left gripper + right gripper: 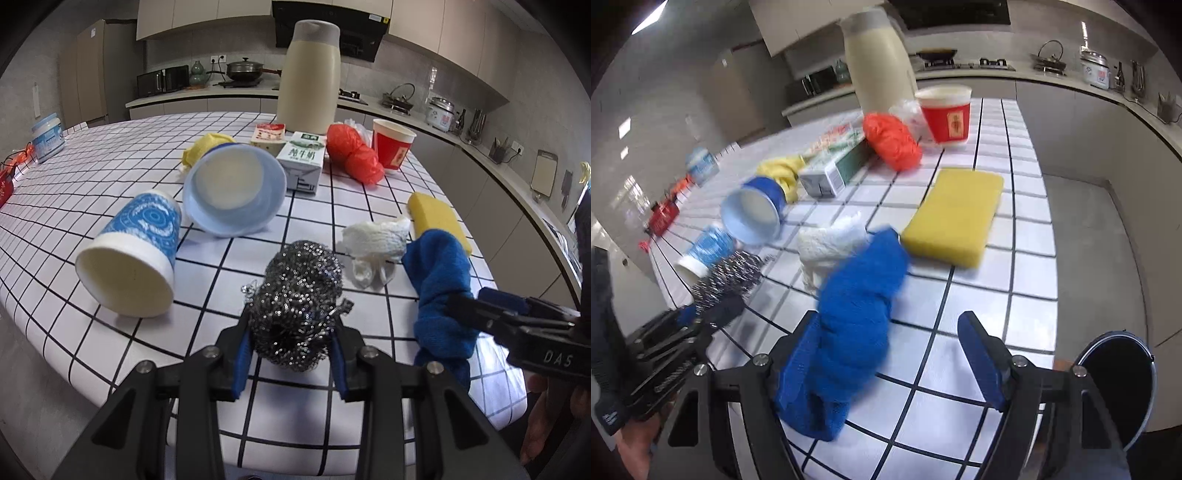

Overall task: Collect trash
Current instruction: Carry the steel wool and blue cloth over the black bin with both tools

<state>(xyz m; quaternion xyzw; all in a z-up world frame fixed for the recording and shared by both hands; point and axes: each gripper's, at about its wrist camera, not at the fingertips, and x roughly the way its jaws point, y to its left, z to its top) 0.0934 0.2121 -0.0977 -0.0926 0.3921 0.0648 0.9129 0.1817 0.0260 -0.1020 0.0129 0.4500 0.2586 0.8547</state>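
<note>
My left gripper (290, 352) is shut on a steel wool scrubber (301, 302) at the table's near edge; it also shows in the right wrist view (727, 275). My right gripper (890, 354) is open, with a blue cloth (857, 314) lying against its left finger; the cloth also shows in the left wrist view (441, 291). A crumpled white tissue (376, 236) lies beyond, next to a yellow sponge (955, 216). Two tipped paper cups, one patterned blue (136, 254) and one light blue (236, 188), lie left.
A milk carton (304, 158), red plastic bag (354, 153), red cup (391, 147), yellow wrapper (207, 146) and tall cream thermos (308, 74) stand further back on the checked tablecloth (221, 273). A black round bin (1115, 384) sits on the floor at right.
</note>
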